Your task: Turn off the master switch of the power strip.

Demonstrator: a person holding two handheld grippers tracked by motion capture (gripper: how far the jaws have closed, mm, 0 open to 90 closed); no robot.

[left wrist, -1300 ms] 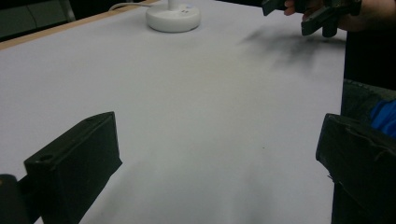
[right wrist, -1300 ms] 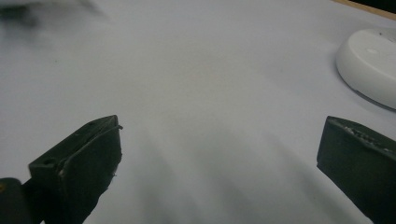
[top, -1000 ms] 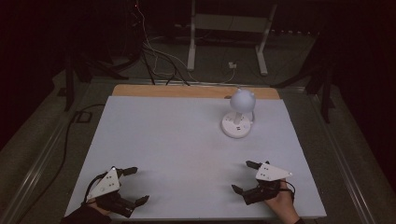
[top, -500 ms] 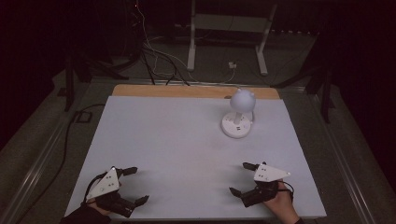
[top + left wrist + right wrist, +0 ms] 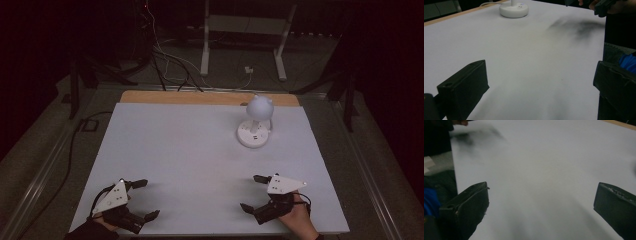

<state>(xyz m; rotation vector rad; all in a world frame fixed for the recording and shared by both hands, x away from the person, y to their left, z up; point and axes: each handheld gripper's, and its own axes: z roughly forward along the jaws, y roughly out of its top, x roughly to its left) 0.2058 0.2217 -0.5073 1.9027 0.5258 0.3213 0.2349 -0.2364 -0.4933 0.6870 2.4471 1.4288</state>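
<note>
The room around you is dark; the white table top [image 5: 200,165] carries little. Over the last second your right gripper [image 5: 254,193] has slid slightly leftward along the near edge, while your left gripper [image 5: 143,199] has stayed put. Both have jaws spread wide, gripping nothing. The small white round-headed lamp on its disc base [image 5: 255,122] stands far right, well apart, so any reach has barely begun.

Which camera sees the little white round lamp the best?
The high view: the small white lamp with a round head shows whole, head, stem and round base, standing near the table's far edge. The left gripper view catches just its base and stem bottom. The right gripper view looks across bare white tabletop.
</note>
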